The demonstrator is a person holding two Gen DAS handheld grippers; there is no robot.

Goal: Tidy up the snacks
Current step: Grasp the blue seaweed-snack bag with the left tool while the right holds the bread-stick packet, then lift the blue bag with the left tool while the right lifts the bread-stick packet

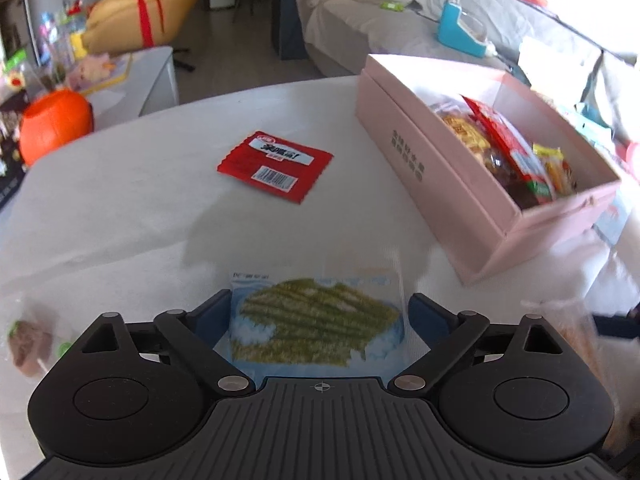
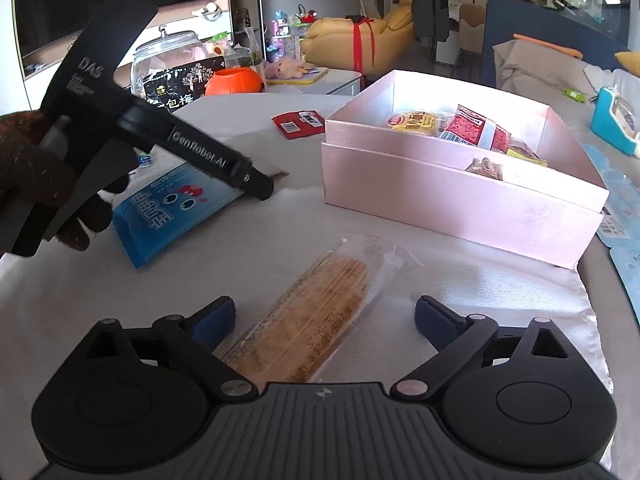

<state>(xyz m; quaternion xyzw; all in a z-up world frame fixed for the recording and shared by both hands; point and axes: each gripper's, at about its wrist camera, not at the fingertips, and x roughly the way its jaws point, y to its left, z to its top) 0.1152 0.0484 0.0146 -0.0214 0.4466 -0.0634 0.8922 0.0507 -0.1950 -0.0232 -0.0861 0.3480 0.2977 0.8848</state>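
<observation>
Jaws of left gripper (image 1: 320, 312) and right gripper (image 2: 325, 314) gape, straddling seaweed packet (image 1: 316, 320) and wafer packet (image 2: 308, 320) flat on the tabletop (image 1: 120, 220); close squarely, then carry to the pink box (image 2: 440, 184).

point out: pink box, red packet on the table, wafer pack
pink box (image 2: 460, 200), right wrist view, front wall.
red packet (image 1: 275, 166), left wrist view, centre.
wafer pack (image 2: 308, 320), right wrist view, middle.

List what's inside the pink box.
The pink box holds a yellow round-labelled packet, a red packet with a white band and a brownish clear-wrapped snack. Anything beneath them, and the floor by the near wall, is hidden.
</observation>
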